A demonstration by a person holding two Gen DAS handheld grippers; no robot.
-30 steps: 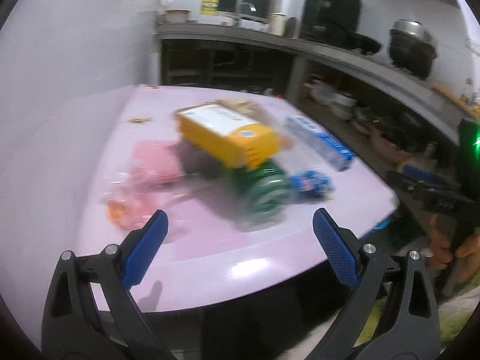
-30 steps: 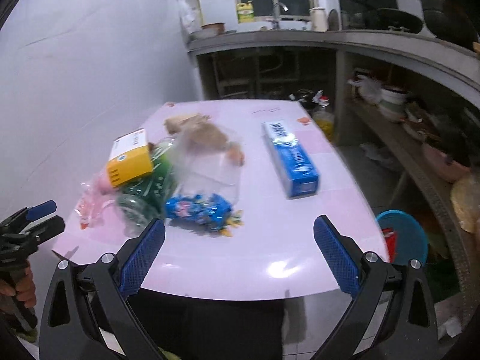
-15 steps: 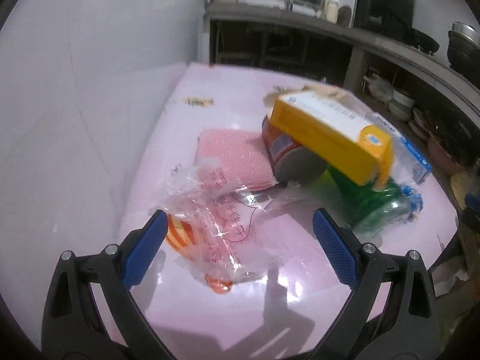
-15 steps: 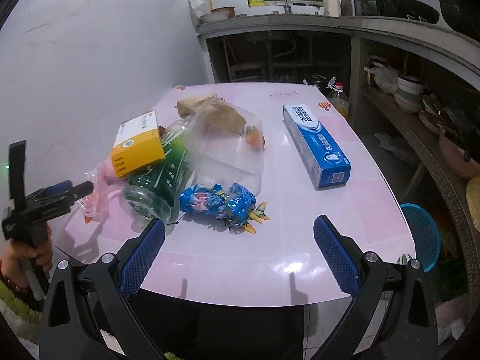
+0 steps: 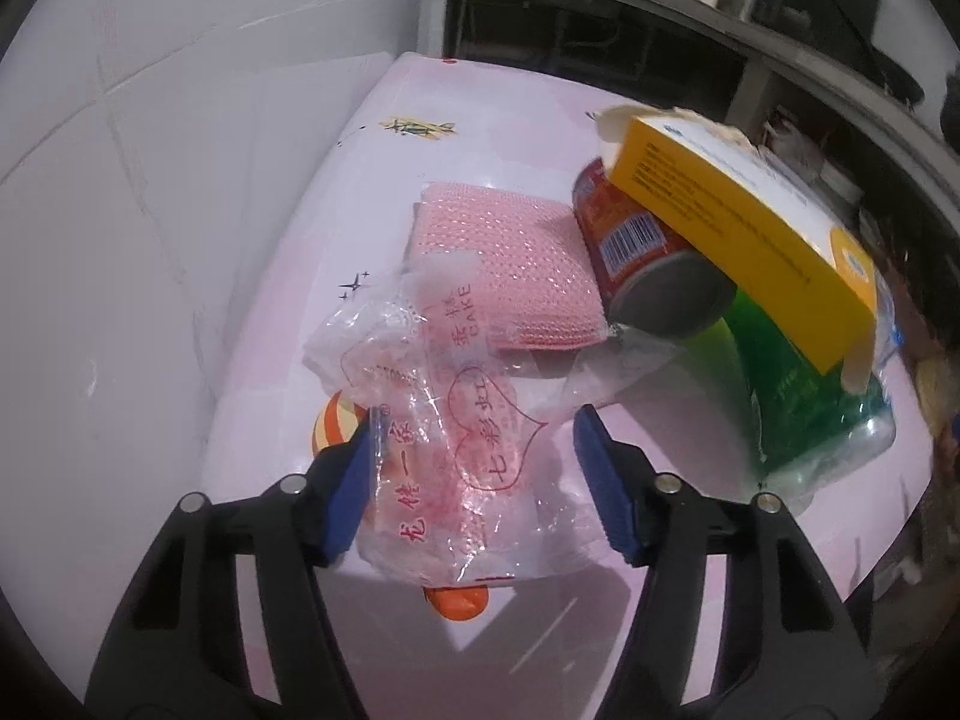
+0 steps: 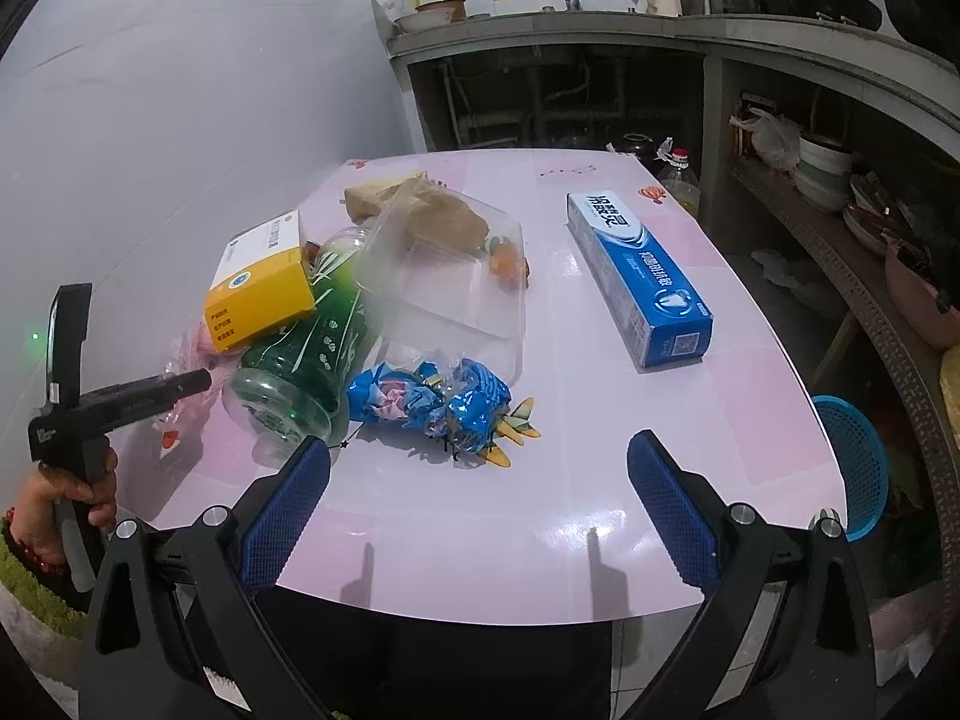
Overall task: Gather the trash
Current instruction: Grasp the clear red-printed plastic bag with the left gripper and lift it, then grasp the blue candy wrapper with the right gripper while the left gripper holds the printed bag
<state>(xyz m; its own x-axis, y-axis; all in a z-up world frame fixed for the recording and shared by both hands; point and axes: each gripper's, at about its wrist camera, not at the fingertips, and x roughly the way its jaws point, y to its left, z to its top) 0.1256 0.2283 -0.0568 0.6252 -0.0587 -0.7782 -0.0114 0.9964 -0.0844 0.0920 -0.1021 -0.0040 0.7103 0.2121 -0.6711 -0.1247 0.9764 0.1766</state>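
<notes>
Crumpled clear cake wrapper (image 5: 456, 432) on table edge

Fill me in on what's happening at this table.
A person with a gripper in each hand is clearing trash off a pink table. The left gripper is closing around a clear plastic cake wrapper at the table's near edge. The right gripper hangs open and empty in front of a blue candy wrapper.
</notes>
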